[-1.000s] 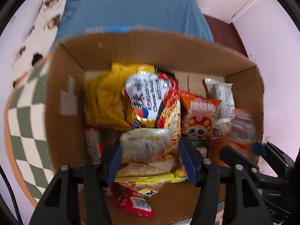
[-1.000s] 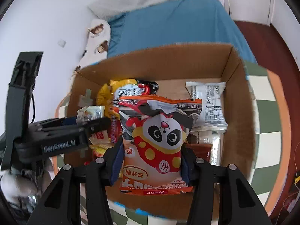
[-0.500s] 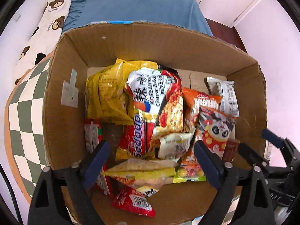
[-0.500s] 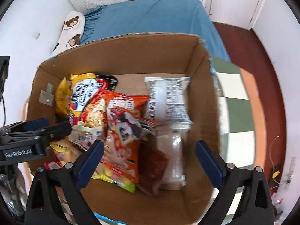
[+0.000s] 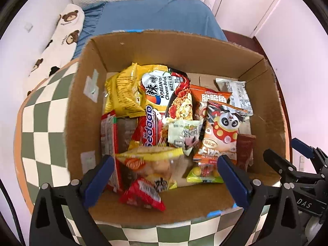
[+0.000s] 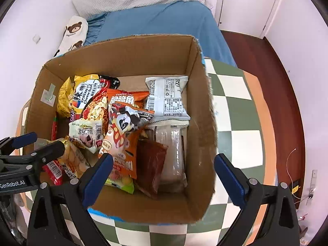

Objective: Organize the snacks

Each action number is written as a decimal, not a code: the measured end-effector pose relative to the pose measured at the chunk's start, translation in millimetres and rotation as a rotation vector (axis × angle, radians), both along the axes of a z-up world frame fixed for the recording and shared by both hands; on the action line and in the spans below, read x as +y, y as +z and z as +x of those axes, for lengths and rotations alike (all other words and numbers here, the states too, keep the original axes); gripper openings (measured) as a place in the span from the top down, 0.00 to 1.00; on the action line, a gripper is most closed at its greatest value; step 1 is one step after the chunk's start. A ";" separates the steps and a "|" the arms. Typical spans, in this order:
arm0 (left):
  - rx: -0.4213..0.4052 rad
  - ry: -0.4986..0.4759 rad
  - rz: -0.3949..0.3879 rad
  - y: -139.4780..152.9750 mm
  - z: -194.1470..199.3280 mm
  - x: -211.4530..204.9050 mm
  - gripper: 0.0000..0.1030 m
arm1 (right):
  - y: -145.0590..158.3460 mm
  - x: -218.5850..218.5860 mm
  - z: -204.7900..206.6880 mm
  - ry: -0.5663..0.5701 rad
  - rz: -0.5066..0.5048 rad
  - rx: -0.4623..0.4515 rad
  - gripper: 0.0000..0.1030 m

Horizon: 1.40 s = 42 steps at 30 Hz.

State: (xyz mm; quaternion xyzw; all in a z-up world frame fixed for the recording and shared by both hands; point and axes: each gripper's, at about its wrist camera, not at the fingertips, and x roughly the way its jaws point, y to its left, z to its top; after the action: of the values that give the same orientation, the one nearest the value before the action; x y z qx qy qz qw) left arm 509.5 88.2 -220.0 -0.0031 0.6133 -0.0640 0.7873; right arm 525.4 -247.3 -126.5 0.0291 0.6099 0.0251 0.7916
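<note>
Box: an open cardboard box (image 5: 88,110) sits on a green-and-cream checkered table (image 5: 39,123), full of snack packets.
Writing: a noodle packet (image 5: 164,90) reads "KOREAN Cheese Buld…"; a red one (image 5: 150,129) beneath it reads "Sedaap"; the orange bag (image 5: 209,99) bears Chinese characters.
Panda bag: the panda bag (image 5: 221,131) lies on the pile right of the box's centre, long axis running from near wall to far wall, its crimped top toward the far wall.
Left gripper: the left gripper (image 5: 166,176) is spread wide and empty, above the box's near wall; the panda bag lies beyond its right finger.
Right gripper: the right gripper (image 6: 164,174) is released too, holding nothing, its left finger over the bag's lower end.
Arm label: "GenRobot.AI".
</note>
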 end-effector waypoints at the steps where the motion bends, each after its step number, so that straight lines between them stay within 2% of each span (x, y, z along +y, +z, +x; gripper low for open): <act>1: -0.011 0.006 -0.005 4.0 -4.8 1.1 0.00 | 3.8 -1.3 -4.3 -0.001 0.005 -0.006 0.02; 12: -0.209 0.022 -0.006 76.4 -93.8 5.6 0.00 | 79.9 -10.4 -89.0 0.004 0.019 -0.171 0.02; 17: -0.295 0.019 0.033 108.8 -146.7 2.7 0.00 | 119.7 -10.9 -139.0 0.010 -0.002 -0.260 0.02; 25: -0.408 0.009 0.027 154.0 -216.7 -0.9 0.00 | 184.7 -9.7 -220.3 0.023 -0.015 -0.391 0.02; 30: -0.462 0.016 0.009 179.7 -247.2 0.0 0.00 | 222.8 -13.5 -261.7 0.013 -0.034 -0.477 0.01; 36: -0.529 0.026 0.008 207.1 -278.4 1.9 0.00 | 251.0 -19.6 -298.0 0.006 -0.026 -0.521 0.01; 42: -0.558 0.033 -0.006 220.9 -296.6 4.6 0.00 | 268.5 -21.6 -320.5 0.004 -0.022 -0.543 0.01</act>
State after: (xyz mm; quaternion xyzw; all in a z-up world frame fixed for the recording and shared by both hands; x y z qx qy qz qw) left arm 212.9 92.8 1.0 0.0023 0.3725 -0.0514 0.9266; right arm 205.0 -268.9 142.0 0.0117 0.3754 0.0269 0.9264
